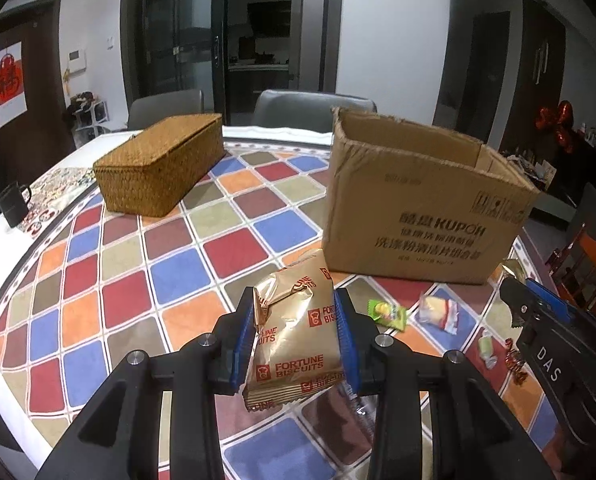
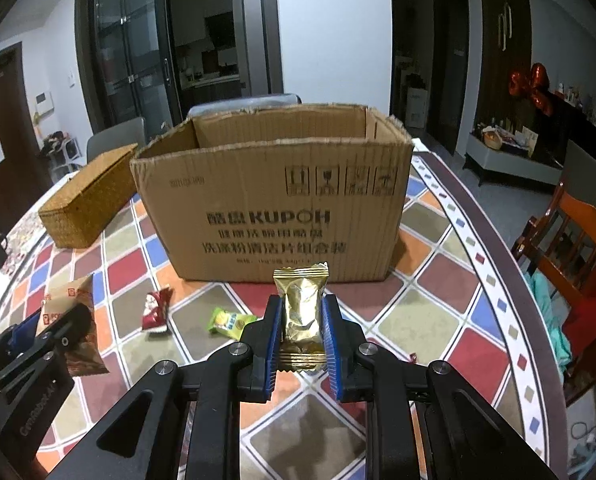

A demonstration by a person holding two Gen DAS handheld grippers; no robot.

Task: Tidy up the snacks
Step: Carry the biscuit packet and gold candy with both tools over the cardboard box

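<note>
Both fingers pairs were clamped, left gripper [image 1: 298, 334] on a biscuit packet [image 1: 294, 328], right gripper [image 2: 301, 330] on a gold snack [image 2: 301, 308], both short of the cardboard box [image 2: 274, 208], with a green candy [image 2: 228, 320] and red packet [image 2: 156, 310] left on the table [image 2: 438, 320].

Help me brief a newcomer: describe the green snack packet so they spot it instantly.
Find the open cardboard box on the checked tablecloth. Just in front of it lies the small packet, flat on the cloth. It alone is bright lime green; the neighbouring wrapper is red.
</note>
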